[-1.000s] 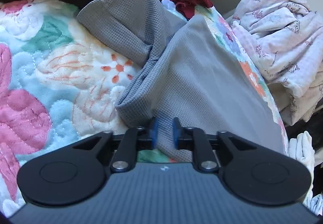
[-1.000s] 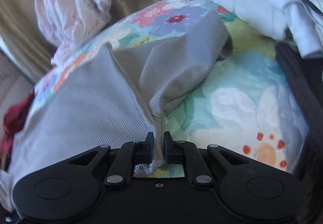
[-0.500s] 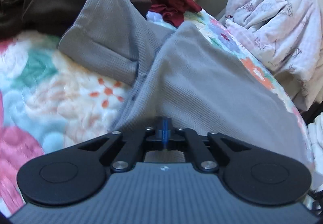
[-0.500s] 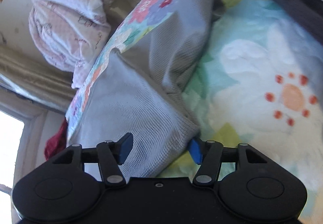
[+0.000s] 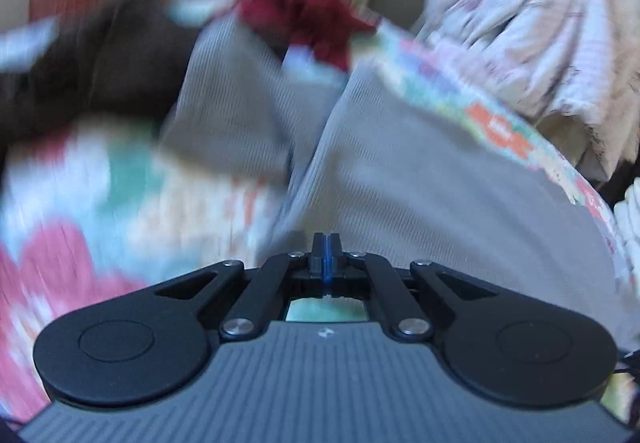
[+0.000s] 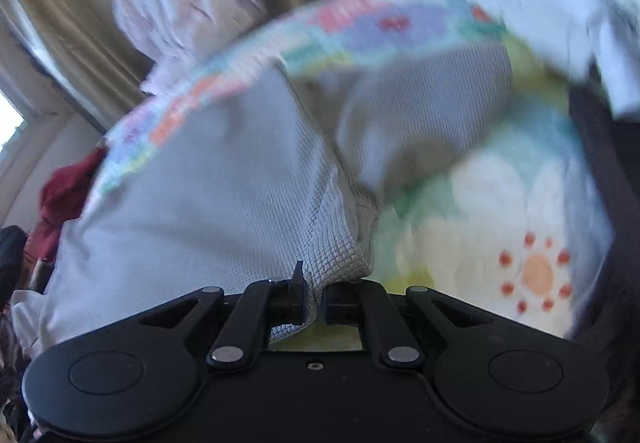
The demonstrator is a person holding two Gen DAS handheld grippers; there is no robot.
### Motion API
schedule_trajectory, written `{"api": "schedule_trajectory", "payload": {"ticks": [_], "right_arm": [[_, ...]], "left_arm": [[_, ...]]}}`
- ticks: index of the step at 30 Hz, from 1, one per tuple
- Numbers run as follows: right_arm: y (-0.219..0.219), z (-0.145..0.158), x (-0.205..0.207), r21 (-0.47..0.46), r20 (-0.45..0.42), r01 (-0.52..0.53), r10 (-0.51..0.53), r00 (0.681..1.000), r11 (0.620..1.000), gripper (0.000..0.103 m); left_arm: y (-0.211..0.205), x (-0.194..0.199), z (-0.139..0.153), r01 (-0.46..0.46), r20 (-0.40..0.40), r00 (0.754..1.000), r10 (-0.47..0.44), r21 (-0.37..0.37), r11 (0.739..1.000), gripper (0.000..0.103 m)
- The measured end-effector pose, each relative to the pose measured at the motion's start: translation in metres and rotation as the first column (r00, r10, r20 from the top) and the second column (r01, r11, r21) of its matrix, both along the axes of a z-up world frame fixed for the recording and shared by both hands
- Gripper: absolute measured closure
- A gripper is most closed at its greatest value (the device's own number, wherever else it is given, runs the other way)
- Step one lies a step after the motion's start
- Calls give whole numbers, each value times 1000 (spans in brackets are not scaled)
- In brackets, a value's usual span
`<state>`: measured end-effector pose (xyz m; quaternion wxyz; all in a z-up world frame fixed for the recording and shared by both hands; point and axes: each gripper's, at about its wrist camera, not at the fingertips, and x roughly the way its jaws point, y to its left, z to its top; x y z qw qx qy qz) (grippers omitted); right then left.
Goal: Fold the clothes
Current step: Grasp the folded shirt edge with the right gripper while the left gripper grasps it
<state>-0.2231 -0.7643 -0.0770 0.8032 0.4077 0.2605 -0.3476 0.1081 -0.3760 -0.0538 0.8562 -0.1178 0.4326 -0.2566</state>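
Both tools — left tool, right tool — level, pinching the grey garment.

Site was a home bedroom: floral quilt covered the bed, laundry heaps around it, curtain beyond its far edge.

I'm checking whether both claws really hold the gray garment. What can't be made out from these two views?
- Left wrist view: left claw is shut, but motion blur and its own body hide whether any gray garment is pinched.
- Right wrist view: right claw grips a corner; blur hides the garment's far end.
- Both views: garment type unclear, edges cut off.
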Motion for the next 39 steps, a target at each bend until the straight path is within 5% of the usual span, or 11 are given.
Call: {"api": "schedule_trajectory", "payload": {"ticks": [7,12,16,21,23,25,26,27,31,35,39], "right_arm": [[-5,-3,-3,19,14,29,-29,999,999,93],[-9,-14,-8,86,64,57,-63,996,995,92],[-9,-16,-6,94,60,53,-58,997,994,92],[-13,-19,-3,119,61,58,-66,996,991,91],[-13,-19,-4,120,64,54,-62,996,991,91],[-14,-21,-5,129,74,53,-62,995,990,91],[-16,-22,-6,138,81,54,-65,995,989,91],[-17,-24,-7,148,90,55,-69,994,987,91],[-23,-26,-3,149,93,33,-47,995,988,91],[-26,-10,12,55,50,-55,52,997,997,92],[-19,44,0,-89,107,-196,205,973,977,95]], "left_arm": [[11,17,-17,-64,-157,986,52,-71,995,71],[-1,8,-8,18,-21,1000,-16,95,995,61],[-14,-1,7,19,146,987,-70,327,945,32],[-17,27,-8,42,68,996,-65,302,952,1],[-13,37,-17,14,42,999,-26,256,967,0],[-12,37,-18,-7,67,998,-7,210,978,7],[-14,34,-17,22,78,996,-37,194,981,21],[-19,31,-16,60,92,993,-80,203,977,59],[-37,16,-14,151,160,967,-198,268,952,97],[-21,17,3,111,160,977,-143,194,975,98],[10,-6,46,112,153,980,-127,104,988,98]]}}
